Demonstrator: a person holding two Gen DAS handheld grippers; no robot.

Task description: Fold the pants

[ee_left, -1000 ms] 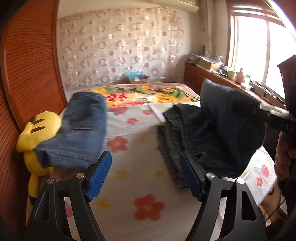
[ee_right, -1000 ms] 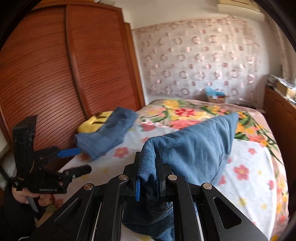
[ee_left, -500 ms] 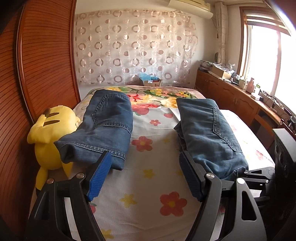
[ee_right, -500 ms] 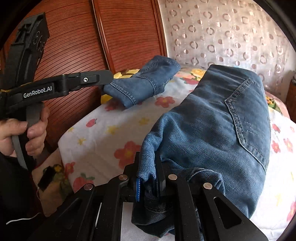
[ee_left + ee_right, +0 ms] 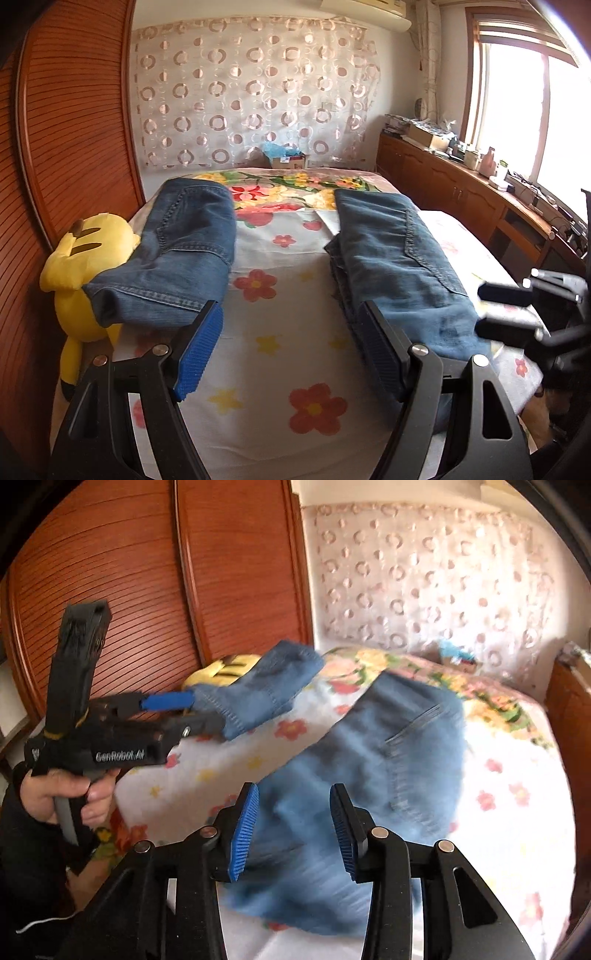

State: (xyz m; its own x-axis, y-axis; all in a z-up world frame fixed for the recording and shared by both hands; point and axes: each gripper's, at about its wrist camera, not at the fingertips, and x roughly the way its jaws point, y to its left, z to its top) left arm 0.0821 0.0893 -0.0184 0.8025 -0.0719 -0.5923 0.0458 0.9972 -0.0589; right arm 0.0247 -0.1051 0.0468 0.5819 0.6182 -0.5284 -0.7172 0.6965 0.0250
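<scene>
Lying folded on the bed (image 5: pixel 280 435), the pants (image 5: pixel 369 794) are sitting just ahead of the right hand-held gripper (image 5: pixel 293 830), whose jaws are standing open and empty; the left hand-held gripper (image 5: pixel 288 354) is open too.

Two folded pairs of pants lie on a bed (image 5: pixel 295 369), apart from each other. The left pants (image 5: pixel 181 254) lie along the bed's left edge, partly resting on a plush toy (image 5: pixel 85 266) wedged between that edge and a wardrobe (image 5: pixel 66 147). The right pants (image 5: pixel 402 266) lie along the right edge (near end reaching the near right corner). A box (image 5: pixel 288 160) sits beyond the far edge, a sideboard (image 5: pixel 461 192) along the right.
</scene>
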